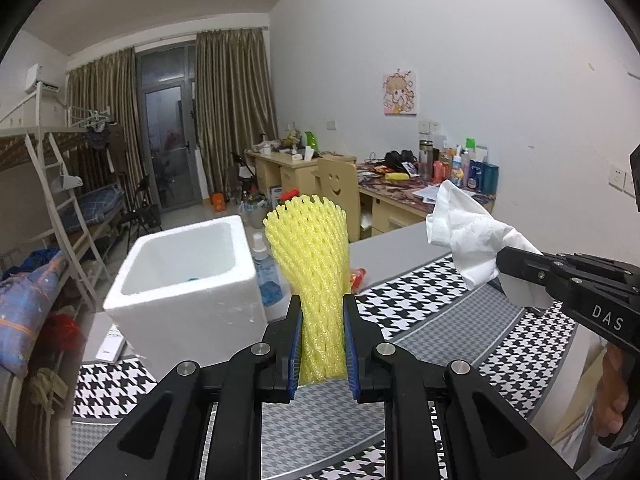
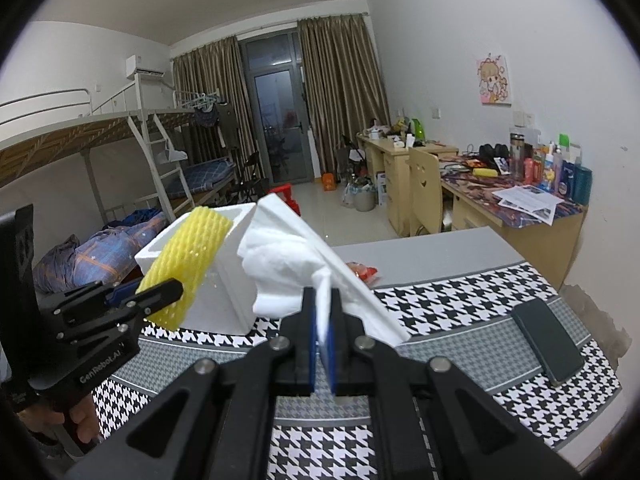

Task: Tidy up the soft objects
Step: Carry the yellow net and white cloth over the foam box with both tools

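Two grips | left fingers (image 1: 322, 332) pinch yellow foam net (image 1: 310, 256) (ribbed mesh) | right fingers (image 2: 325, 312) clamp crumpled tissue (image 2: 280, 264)

Right hand-held gripper (image 2: 323, 308) clamped on crumpled white tissue (image 2: 280, 268), held above counter (image 2: 460, 320) with houndstooth cloth. At left, left hand-held gripper (image 2: 150, 294) grips yellow foam net (image 2: 188, 264), tilted, in front of white foam box (image 2: 224, 300). Foam lid (image 2: 360, 292) leans against box. Dark phone (image 2: 548, 340) lies flat at right.
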`<act>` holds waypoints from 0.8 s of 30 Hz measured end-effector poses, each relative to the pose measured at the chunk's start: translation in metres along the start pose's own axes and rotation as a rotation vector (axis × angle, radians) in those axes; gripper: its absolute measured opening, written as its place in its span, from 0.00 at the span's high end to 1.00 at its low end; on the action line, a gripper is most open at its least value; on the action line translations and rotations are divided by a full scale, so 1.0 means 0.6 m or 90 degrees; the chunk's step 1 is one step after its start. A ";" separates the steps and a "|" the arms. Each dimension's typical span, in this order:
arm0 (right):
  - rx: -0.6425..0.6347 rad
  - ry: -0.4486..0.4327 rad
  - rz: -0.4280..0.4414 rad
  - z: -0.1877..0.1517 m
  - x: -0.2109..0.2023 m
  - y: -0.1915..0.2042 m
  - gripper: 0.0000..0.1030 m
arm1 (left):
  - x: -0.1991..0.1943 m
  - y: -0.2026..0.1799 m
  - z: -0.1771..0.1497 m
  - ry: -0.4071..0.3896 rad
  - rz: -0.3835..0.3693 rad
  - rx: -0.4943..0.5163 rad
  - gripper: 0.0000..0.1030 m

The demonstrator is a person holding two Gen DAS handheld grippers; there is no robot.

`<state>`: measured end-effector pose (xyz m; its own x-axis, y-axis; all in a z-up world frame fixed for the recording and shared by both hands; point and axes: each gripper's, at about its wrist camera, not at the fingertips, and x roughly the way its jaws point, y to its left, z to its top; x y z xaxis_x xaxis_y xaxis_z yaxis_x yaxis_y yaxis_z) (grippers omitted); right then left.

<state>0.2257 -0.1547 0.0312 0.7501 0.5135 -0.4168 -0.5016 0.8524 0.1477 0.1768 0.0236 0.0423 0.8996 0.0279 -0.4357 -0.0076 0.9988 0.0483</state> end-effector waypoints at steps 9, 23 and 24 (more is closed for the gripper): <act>-0.019 -0.008 0.026 0.019 0.003 0.029 0.94 | -0.016 0.019 0.015 -0.019 0.031 -0.006 0.81; -0.031 -0.020 0.069 0.053 0.027 0.061 0.94 | -0.006 0.059 0.043 -0.037 0.074 -0.031 0.81; -0.032 -0.021 0.069 0.055 0.029 0.064 0.94 | -0.003 0.063 0.045 -0.037 0.076 -0.034 0.81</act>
<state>0.2336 -0.1099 0.0592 0.7035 0.6062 -0.3710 -0.6008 0.7861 0.1452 0.1865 0.0602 0.0693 0.9149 0.1455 -0.3764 -0.1375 0.9893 0.0482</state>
